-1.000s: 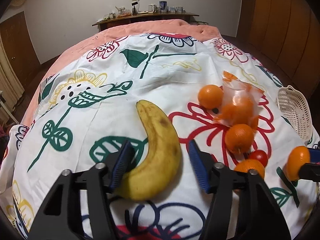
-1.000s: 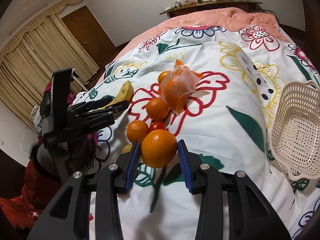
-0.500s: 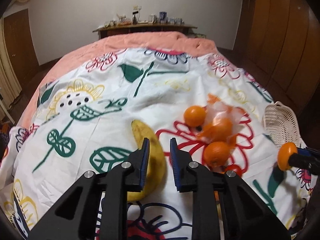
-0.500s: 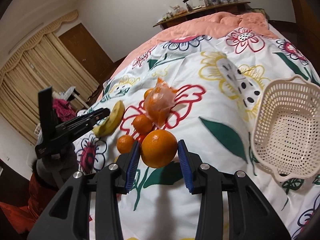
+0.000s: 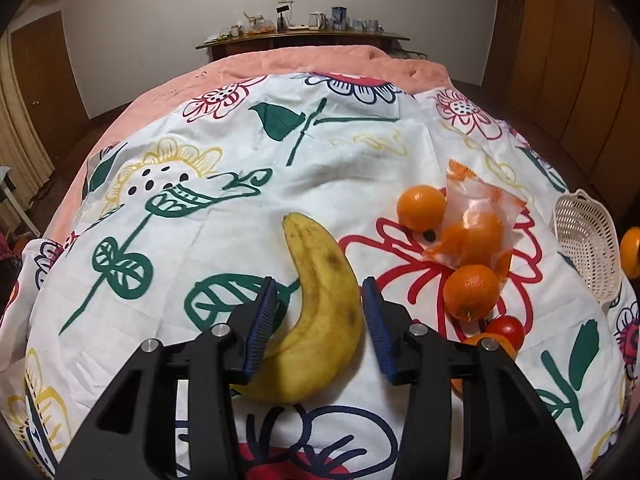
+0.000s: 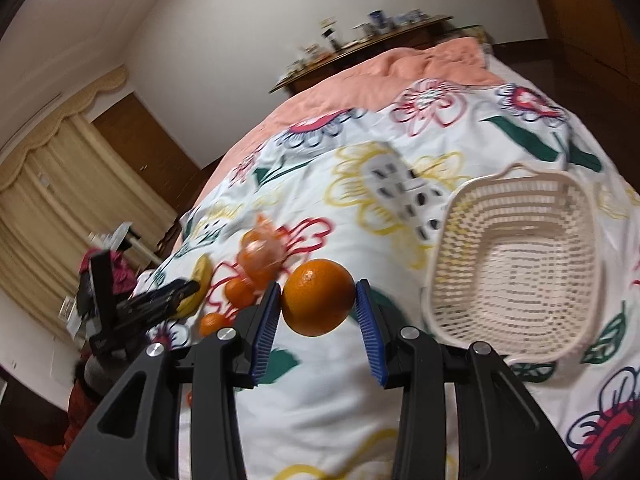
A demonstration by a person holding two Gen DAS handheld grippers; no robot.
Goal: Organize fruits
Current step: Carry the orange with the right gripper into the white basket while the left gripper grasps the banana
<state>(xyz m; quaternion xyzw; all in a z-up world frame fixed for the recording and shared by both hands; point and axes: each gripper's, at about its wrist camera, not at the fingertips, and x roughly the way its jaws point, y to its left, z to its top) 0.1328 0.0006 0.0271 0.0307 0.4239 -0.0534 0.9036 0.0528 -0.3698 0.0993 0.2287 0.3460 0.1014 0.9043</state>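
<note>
Half a second ago the left hand-held gripper (image 5: pixel 319 322) had its blue pads nearly together above the curved yellow banana (image 5: pixel 320 312); its jaws have just been opening, and they now stand apart on either side of the banana, which lies on the flower-printed white bedspread (image 5: pixel 224 240) at lower centre of the left view, the pads not pressing it. The right hand-held gripper (image 6: pixel 317 318) stays clamped on a round orange (image 6: pixel 318 297), and the cream perforated plastic basket (image 6: pixel 516 258) has grown larger at the right of its blurred frame. Only the left view shows the small red tomato (image 5: pixel 505 330) at lower right; only the right view shows the basket's open inside. The clear plastic bag of oranges (image 5: pixel 476 228) and loose oranges lie right of the banana.
</note>
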